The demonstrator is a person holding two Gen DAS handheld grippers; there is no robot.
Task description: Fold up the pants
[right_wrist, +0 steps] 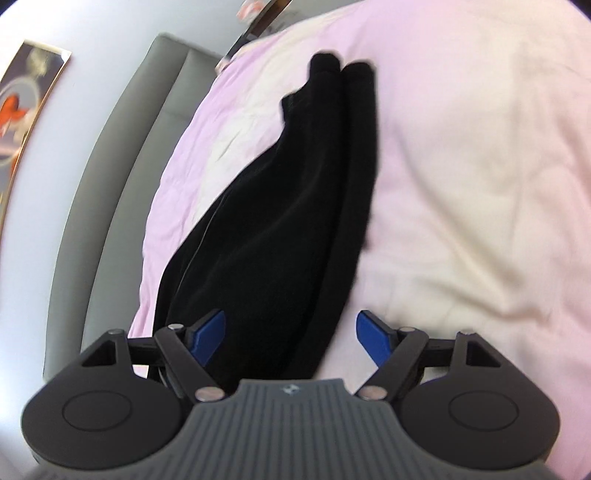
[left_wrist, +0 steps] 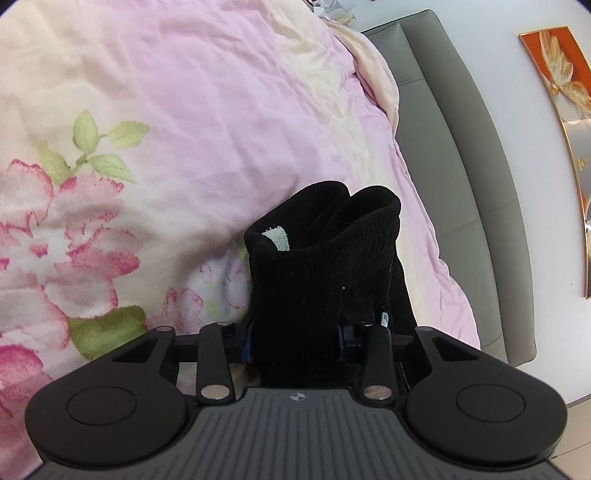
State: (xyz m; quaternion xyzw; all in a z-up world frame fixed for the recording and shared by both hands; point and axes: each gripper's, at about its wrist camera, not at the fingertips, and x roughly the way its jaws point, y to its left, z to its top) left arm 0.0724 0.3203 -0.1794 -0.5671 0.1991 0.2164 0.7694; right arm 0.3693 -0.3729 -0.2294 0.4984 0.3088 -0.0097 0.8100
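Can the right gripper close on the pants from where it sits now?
Probably yes: the right gripper is open with the black pants lying between its blue pads, nothing in between. The left gripper already clamps another part.

— What fills most of the frame?
— A bed under a pink and cream quilt point(left_wrist: 221, 110), big rose prints at the left edge.
— And beyond it?
— A grey padded headboard point(left_wrist: 461, 147) curving down the right, then a pale wall point(right_wrist: 103, 22) with an orange framed picture point(left_wrist: 561, 81) at upper right.
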